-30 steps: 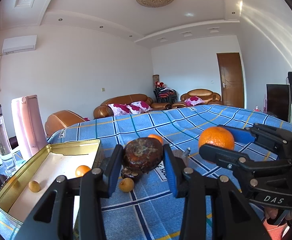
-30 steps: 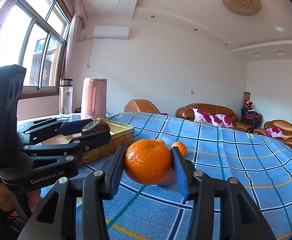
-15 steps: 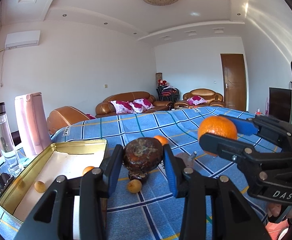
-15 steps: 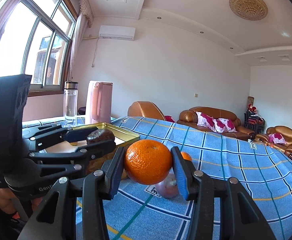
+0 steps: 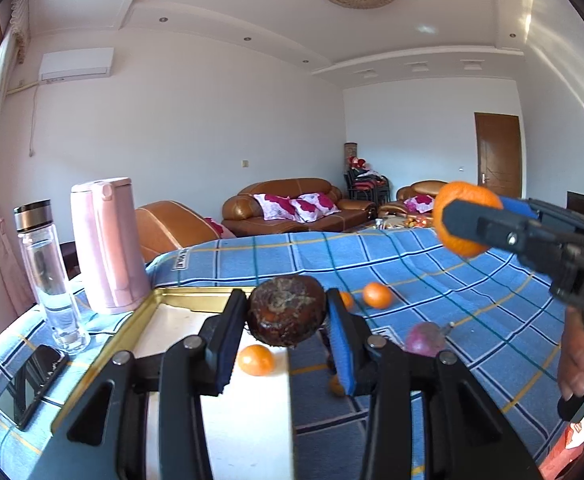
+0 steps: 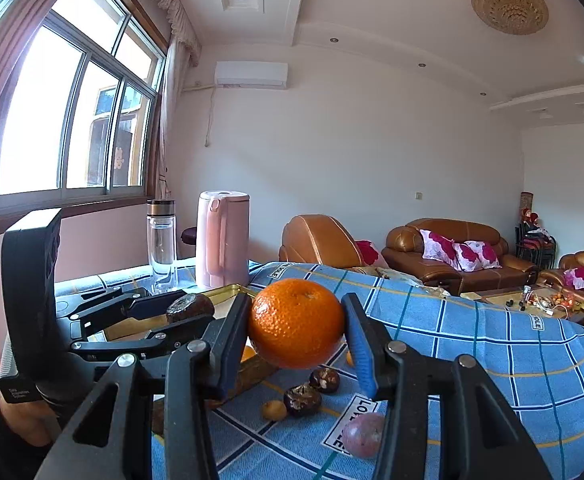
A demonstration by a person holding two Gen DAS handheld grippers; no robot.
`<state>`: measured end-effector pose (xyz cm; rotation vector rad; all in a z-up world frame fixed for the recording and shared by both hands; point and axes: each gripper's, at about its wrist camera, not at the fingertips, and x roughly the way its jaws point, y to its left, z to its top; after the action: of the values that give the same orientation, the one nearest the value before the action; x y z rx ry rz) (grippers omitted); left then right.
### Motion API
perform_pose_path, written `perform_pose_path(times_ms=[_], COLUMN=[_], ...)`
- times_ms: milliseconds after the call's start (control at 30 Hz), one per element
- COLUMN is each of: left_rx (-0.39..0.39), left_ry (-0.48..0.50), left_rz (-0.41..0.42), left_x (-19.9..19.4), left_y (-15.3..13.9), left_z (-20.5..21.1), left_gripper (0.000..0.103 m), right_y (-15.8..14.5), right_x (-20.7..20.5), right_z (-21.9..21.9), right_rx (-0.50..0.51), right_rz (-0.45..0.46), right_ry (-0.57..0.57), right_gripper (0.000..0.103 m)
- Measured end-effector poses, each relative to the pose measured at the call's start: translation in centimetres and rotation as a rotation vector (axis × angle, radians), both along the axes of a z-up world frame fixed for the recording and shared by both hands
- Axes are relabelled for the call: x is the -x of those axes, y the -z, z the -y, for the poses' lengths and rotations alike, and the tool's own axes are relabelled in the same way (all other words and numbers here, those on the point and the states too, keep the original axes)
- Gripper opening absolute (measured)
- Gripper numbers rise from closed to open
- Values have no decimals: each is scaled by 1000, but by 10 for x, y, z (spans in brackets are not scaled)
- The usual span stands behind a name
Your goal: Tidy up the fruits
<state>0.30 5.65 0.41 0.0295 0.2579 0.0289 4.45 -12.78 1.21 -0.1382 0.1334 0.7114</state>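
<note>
My left gripper is shut on a dark brown wrinkled fruit and holds it above the near right edge of the gold tin tray. A small orange lies in the tray. My right gripper is shut on a large orange, held above the blue checked cloth; it also shows in the left wrist view. Loose on the cloth are a purple fruit, two dark fruits, a small yellow fruit and small oranges.
A pink kettle and a glass bottle stand left of the tray. A black phone lies by the bottle. The blue checked cloth covers the table. Sofas stand beyond the table's far edge.
Both grippers have risen and swung left with their fruit. The left one now hangs over the tray's edge; the right one's orange sits higher in the left view.
</note>
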Motion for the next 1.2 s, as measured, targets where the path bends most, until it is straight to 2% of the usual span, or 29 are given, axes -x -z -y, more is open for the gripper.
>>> perform_pose_path(times_ms=[300,733,1200], left_rx=[-2,-4,6], left_ry=[-76,-162,-219], left_rz=[-52,-136,-199], left_x=[-10,-28,-35], left_y=[5,20,36], left_z=[-39,-88,-115], left_gripper=[42,42,42], right_y=[-5,24,50], right_x=[-16,-29,-42], right_z=[-45,-113,-148], right_rx=[24,102,137], right_rz=[-31,-98,-157], right_ry=[-62,-133,-152], right_gripper=[48,48,48])
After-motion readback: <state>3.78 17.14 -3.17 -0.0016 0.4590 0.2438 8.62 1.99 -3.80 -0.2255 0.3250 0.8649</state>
